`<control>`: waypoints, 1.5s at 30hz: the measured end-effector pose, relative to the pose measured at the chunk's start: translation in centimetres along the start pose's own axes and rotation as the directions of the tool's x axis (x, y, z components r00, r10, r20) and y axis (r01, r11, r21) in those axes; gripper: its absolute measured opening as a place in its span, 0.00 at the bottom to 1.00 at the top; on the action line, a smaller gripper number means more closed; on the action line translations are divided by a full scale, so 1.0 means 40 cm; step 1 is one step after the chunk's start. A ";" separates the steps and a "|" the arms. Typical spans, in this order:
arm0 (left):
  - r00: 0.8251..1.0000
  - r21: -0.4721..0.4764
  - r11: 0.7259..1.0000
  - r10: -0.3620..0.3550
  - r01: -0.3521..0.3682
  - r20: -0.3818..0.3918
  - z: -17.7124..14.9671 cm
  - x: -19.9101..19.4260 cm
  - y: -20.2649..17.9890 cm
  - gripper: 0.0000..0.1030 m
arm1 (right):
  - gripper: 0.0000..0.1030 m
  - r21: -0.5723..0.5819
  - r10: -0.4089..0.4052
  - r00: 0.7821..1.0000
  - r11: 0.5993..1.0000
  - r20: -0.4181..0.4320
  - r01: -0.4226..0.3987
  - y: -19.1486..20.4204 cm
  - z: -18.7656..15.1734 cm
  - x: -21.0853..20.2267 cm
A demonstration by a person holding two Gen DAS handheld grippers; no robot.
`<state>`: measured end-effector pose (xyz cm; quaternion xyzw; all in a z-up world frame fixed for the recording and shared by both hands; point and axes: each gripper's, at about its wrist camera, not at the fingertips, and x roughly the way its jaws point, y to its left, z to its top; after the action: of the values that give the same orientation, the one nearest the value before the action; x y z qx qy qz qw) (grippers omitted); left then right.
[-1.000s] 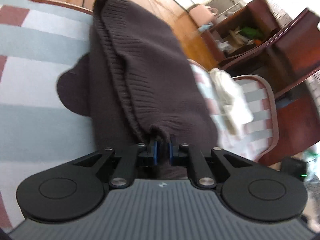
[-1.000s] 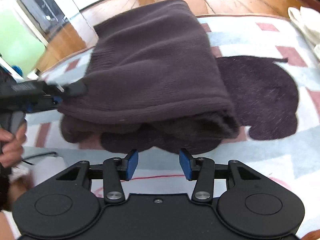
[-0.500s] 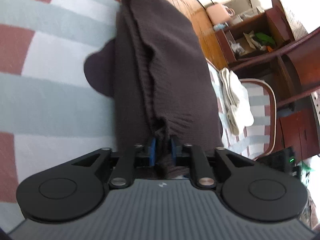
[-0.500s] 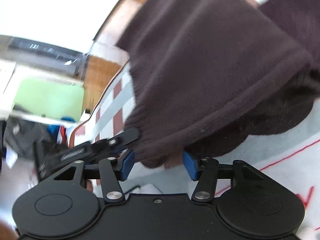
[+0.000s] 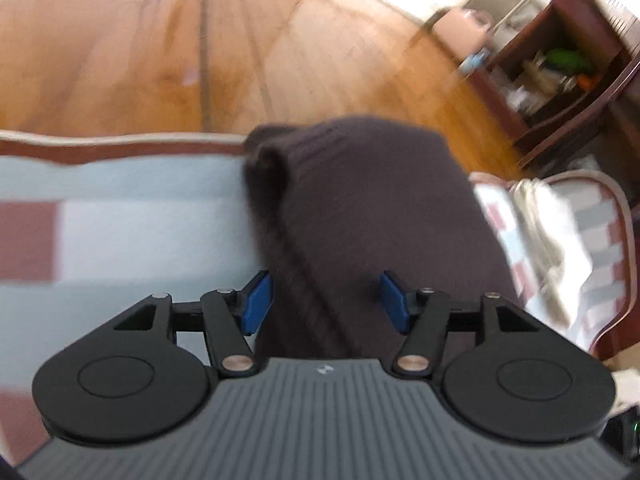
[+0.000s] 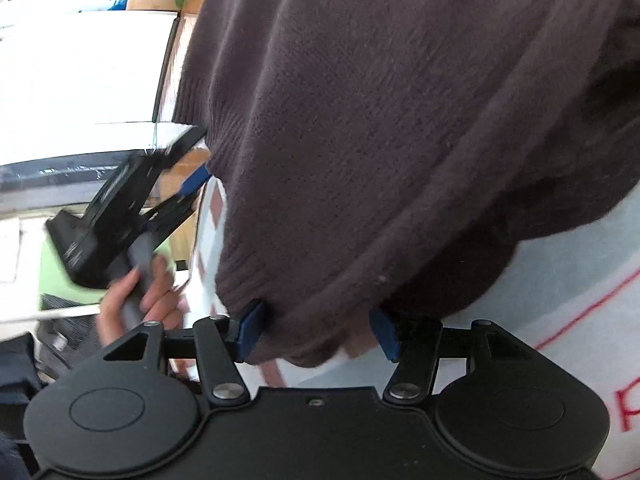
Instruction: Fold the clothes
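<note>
Two grippers are working one dark brown sweater [image 5: 372, 208], which is lying folded in a thick bundle on a checked rug [image 5: 132, 216] of pale blue, white and brick-red squares. In the left wrist view the sweater is filling the centre of the frame, running from the rug's far edge down between the blue pads. The left gripper [image 5: 326, 300] is standing with its jaws wide — cloth is lying between them, but nothing is pinched. In the right wrist view the sweater is crowding the whole upper right of the frame, its ribbed hem hanging at lower centre. The right gripper [image 6: 316, 332] is also spread wide, the hem sagging into the gap without being clamped. At the left of that frame a hand [image 6: 140, 296] is gripping the other tool's handle.

My worry is the bundle slumping: with neither pair of jaws closed, the heavy knit could be sliding open and undoing its layers. A shallow pinch would be catching only the top layer and peeling it off the rest.

It looks soft, fuzzy and thick, with rounded fold edges and fine ribbing. A pale cloth pile [image 5: 540, 232] is lying at the right of the left view, beyond it a polished wooden floor [image 5: 160, 40].
</note>
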<state>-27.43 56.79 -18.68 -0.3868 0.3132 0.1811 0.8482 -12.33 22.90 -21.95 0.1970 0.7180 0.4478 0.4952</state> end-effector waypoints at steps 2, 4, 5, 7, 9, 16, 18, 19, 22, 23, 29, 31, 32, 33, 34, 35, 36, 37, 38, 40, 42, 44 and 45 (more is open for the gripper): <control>1.000 0.030 0.999 0.017 -0.017 0.010 0.022 0.033 -0.003 0.15 | 0.62 -0.005 -0.004 1.000 1.000 -0.005 0.004 0.010 0.004 0.007; 0.998 0.068 0.997 0.041 -0.045 0.049 0.043 0.040 -0.018 0.12 | 0.63 -0.021 -0.020 1.000 1.000 -0.015 0.020 0.022 0.007 0.015; 0.995 0.098 0.993 0.061 -0.069 0.083 0.054 0.034 -0.029 0.08 | 0.64 -0.026 -0.029 0.999 0.999 -0.023 0.028 0.028 0.010 0.018; 0.986 0.129 0.986 0.085 -0.103 0.142 0.072 0.019 -0.040 0.08 | 0.66 -0.024 -0.039 0.999 0.999 -0.035 0.038 0.041 0.015 0.022; 0.991 0.067 0.995 0.059 -0.067 0.120 0.081 0.019 -0.021 0.08 | 0.66 -0.030 -0.046 0.998 0.999 -0.043 0.045 0.052 0.015 0.027; 0.990 -0.053 0.999 0.002 0.005 0.138 0.034 0.001 0.039 0.37 | 0.68 0.026 -0.036 0.999 0.999 -0.020 0.036 0.035 0.004 0.032; 0.992 -0.067 0.997 -0.019 0.028 0.125 0.026 -0.008 0.046 0.53 | 0.68 0.043 -0.027 1.000 0.999 -0.003 0.027 0.028 0.004 0.034; 0.993 -0.076 0.996 -0.043 0.052 0.113 0.026 -0.008 0.051 0.54 | 0.68 0.046 -0.024 1.000 0.999 0.005 0.024 0.027 0.005 0.033; 0.991 -0.121 0.986 -0.110 0.118 0.070 0.023 0.011 0.077 0.66 | 0.70 0.061 -0.008 1.000 0.998 0.024 0.006 0.018 0.007 0.033; 0.993 -0.131 0.985 -0.107 0.113 0.048 0.024 0.026 0.084 0.69 | 0.71 0.070 0.003 1.000 0.998 0.029 -0.005 0.014 0.009 0.032; 0.996 -0.076 0.994 -0.082 0.084 0.028 0.067 0.114 0.073 0.76 | 0.74 0.115 0.038 0.999 0.992 0.026 -0.041 0.001 0.021 0.009; 0.995 -0.071 0.992 -0.099 0.101 0.032 0.090 0.141 0.066 0.75 | 0.74 0.131 0.032 0.999 0.991 0.037 -0.037 -0.002 0.023 -0.007; 0.995 -0.056 0.993 -0.099 0.101 0.031 0.098 0.151 0.060 0.60 | 0.74 0.140 0.029 0.998 0.990 0.047 -0.035 -0.004 0.023 -0.018; 0.996 -0.035 0.996 -0.081 0.082 0.023 0.105 0.159 0.051 0.47 | 0.74 0.148 0.026 0.998 0.988 0.057 -0.034 -0.006 0.022 -0.028; 0.998 -0.013 0.998 -0.059 0.059 0.017 0.110 0.162 0.041 0.33 | 0.56 0.142 0.022 0.997 0.989 0.079 -0.033 -0.007 0.021 -0.041; 0.999 0.017 1.000 -0.022 0.022 0.025 0.109 0.152 0.022 0.29 | 0.40 0.095 0.007 0.995 0.995 0.103 -0.016 0.002 0.021 -0.054; 0.998 0.064 0.998 0.017 -0.020 0.055 0.104 0.131 -0.007 0.28 | 0.35 0.019 -0.021 0.994 1.000 0.108 0.019 0.021 0.023 -0.063; 0.994 0.113 0.992 0.053 -0.063 0.091 0.096 0.106 -0.040 0.27 | 0.33 -0.053 -0.050 0.991 0.997 0.120 0.056 0.044 0.022 -0.071; 0.987 0.172 0.979 0.085 -0.109 0.139 0.081 0.073 -0.081 0.26 | 0.32 -0.117 -0.075 0.987 0.989 0.143 0.092 0.072 0.019 -0.088; 0.970 0.214 0.965 0.106 -0.154 0.217 0.052 -0.003 -0.142 0.26 | 0.31 -0.236 -0.109 0.975 0.959 0.193 0.154 0.125 0.016 -0.154; 0.965 0.136 0.981 0.103 -0.139 0.243 0.018 -0.092 -0.157 0.25 | 0.30 -0.317 -0.141 0.960 0.923 0.242 0.216 0.177 0.008 -0.250; 0.960 0.054 0.986 0.144 -0.161 0.240 -0.044 -0.177 -0.152 0.25 | 0.30 -0.332 -0.195 0.945 0.901 0.262 0.278 0.220 -0.013 -0.364; 0.954 0.043 0.980 0.180 -0.195 0.240 -0.086 -0.205 -0.145 0.26 | 0.30 -0.367 -0.219 0.935 0.876 0.279 0.314 0.235 -0.036 -0.418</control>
<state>-31.64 49.93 -11.75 -0.3030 0.2517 0.2949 0.8706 -7.92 15.02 -4.97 0.0387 0.5678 0.4881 0.6617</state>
